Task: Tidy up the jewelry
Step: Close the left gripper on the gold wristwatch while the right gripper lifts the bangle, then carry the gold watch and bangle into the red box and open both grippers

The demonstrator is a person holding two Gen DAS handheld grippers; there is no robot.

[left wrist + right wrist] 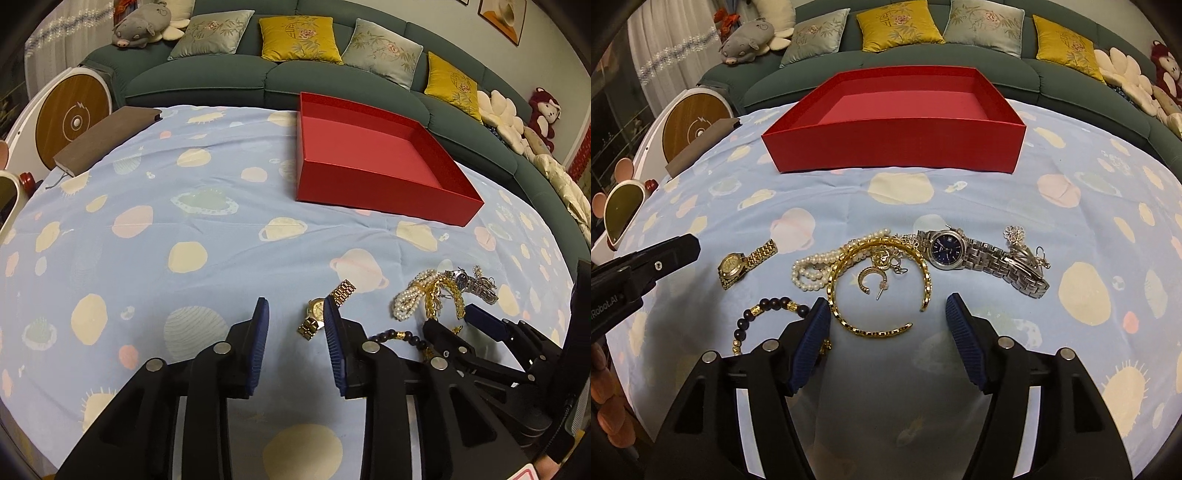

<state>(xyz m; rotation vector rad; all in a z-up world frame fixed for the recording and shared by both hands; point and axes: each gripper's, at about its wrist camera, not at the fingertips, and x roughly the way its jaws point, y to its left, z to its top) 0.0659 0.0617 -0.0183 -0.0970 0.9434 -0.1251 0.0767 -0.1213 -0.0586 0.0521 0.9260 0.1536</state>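
A blue planet-print cloth (886,387) covers the tabletop before a green sofa (1052,79). Both claws gape empty: the right claw (886,310) just short of the jewelry pile (882,258), the left claw (295,314) beside the gold watch (314,310). Beyond them sits the empty red box (897,151).

A long dark green sofa (258,74) curves across the top of the picture. Yellow cushions (299,38) and pale green cushions (212,33) lean on it. A grey stuffed pig (138,27) lies upper left, beside a white curtain (665,48). A framed picture (504,16) hangs upper right.
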